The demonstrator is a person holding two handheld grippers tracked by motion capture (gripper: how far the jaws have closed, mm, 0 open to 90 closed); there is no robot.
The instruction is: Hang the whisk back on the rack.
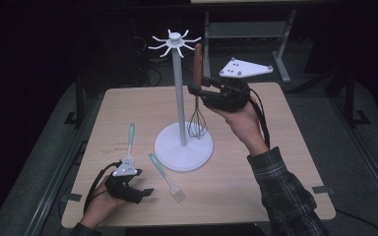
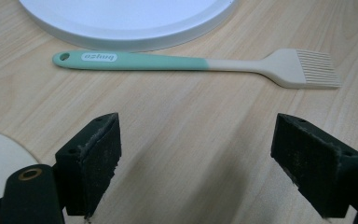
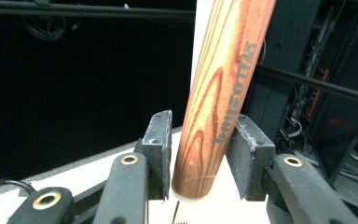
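A white hook stand [image 1: 179,88] rises from its round base [image 1: 170,150] at mid table. A whisk [image 1: 197,73] with a reddish wooden handle [image 3: 219,102] hangs upright beside the pole, its top by one of the hooks [image 1: 191,47] and its wires just above the base. My right gripper [image 1: 195,90] stands open, its pads close on either side of the handle. Low at the front left, my left gripper [image 2: 196,158] is open over bare wood. A teal-handled pastry brush [image 2: 196,63] lies just beyond it, before the base [image 2: 130,18].
A teal-handled spatula [image 1: 130,140] lies left of the base, its head partly under the left gripper's grey plate [image 1: 124,169]. The wooden table [image 1: 256,196] ends close to the front. Dark floor, table legs and cables lie behind it.
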